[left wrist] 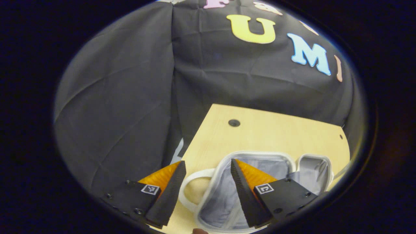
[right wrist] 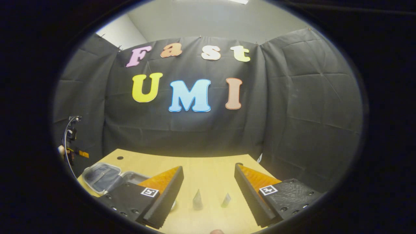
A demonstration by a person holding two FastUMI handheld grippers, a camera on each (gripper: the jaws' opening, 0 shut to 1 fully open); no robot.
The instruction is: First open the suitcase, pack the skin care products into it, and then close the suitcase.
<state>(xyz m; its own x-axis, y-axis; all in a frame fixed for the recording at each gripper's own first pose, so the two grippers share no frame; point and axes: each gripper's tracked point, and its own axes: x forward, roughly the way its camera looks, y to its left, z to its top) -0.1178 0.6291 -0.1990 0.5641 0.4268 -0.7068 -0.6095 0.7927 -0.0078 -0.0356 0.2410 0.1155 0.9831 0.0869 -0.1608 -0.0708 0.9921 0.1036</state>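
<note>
A small soft suitcase (left wrist: pixel 224 195) lies open on the wooden table (left wrist: pixel 260 133), its grey lining showing, its lid half (left wrist: pixel 313 169) spread to the right and a white handle loop (left wrist: pixel 190 182) on its left. My left gripper (left wrist: pixel 208 165) hovers open above its left edge with nothing between the fingers. In the right gripper view the open suitcase (right wrist: pixel 104 177) sits far left on the table. Two small upright skin care tubes (right wrist: pixel 197 199) (right wrist: pixel 226 200) stand ahead between the fingers of my open right gripper (right wrist: pixel 209 170), untouched.
Black cloth walls close in behind and beside the table (right wrist: pixel 208 169). The table's left edge runs just left of the suitcase handle. A stand with a cable (right wrist: pixel 69 139) is at the far left. Bare wood lies behind the suitcase.
</note>
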